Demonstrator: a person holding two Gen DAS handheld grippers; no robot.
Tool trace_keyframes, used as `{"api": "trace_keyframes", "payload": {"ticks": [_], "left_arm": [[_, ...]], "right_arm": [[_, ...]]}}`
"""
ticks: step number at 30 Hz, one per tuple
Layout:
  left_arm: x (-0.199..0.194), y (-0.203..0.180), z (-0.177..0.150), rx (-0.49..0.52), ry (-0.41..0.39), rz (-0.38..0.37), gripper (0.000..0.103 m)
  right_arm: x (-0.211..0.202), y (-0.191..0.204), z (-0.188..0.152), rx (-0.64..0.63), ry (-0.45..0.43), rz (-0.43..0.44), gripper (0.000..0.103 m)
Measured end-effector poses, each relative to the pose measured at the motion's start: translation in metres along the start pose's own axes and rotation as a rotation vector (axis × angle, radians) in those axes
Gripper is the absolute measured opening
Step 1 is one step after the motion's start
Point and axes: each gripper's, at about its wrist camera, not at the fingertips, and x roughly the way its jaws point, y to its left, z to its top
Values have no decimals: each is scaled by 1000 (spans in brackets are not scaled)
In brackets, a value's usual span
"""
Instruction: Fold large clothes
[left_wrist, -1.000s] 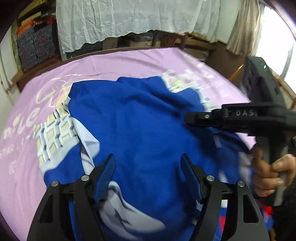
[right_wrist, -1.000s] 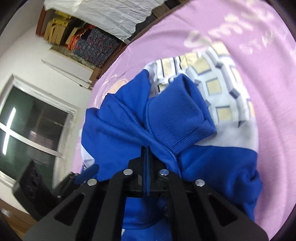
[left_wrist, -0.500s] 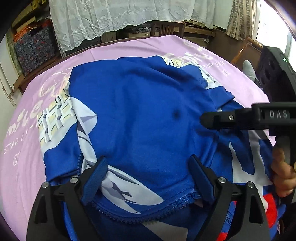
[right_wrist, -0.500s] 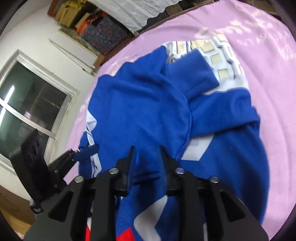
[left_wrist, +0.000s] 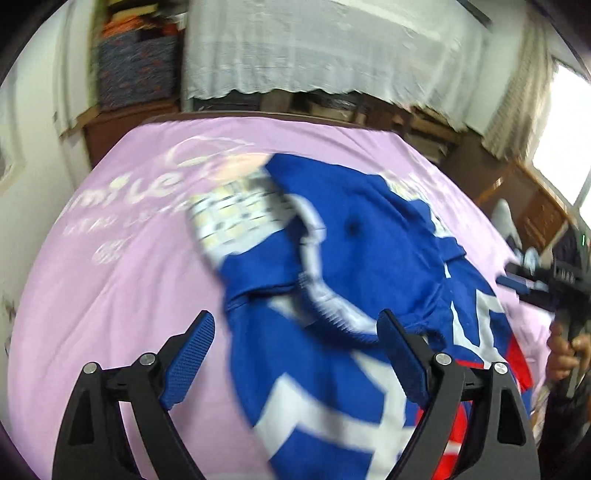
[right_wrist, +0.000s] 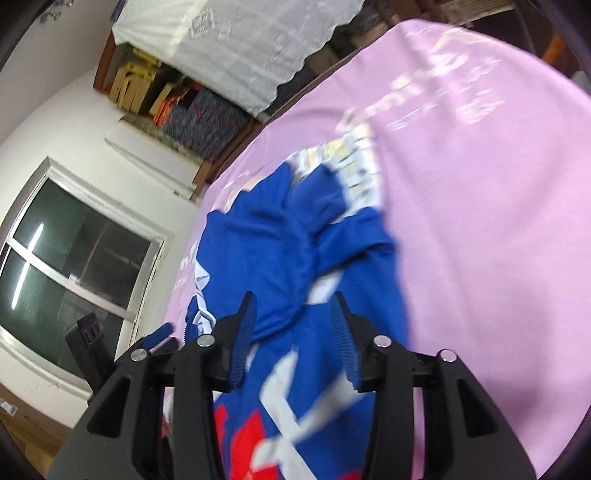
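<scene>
Above the bed, my left fingers are wide apart and hold nothing. My right fingers are apart and hold nothing too. The blue jacket lies part folded on the pink sheet, with a loose sleeve at 12 o'clock. I think I must grab an edge next. Only the right view shows that sleeve's cuff bunched up.

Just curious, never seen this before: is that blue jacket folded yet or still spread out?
Partly folded. The blue jacket lies doubled over itself on the purple sheet, rumpled, not a neat stack.
</scene>
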Motion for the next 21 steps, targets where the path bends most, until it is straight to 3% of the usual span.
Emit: {"api": "trace_keyframes", "payload": {"ticks": [6, 12, 21], "left_arm": [[-6, 29, -18, -104, 43, -35, 90], [15, 21, -27, -85, 97, -67, 90], [50, 13, -6, -71, 149, -104, 90]], "right_arm": [[-23, -26, -22, 31, 9, -37, 45], [-16, -39, -31, 54, 32, -24, 45], [7, -33, -14, 39, 53, -16, 46]]}}
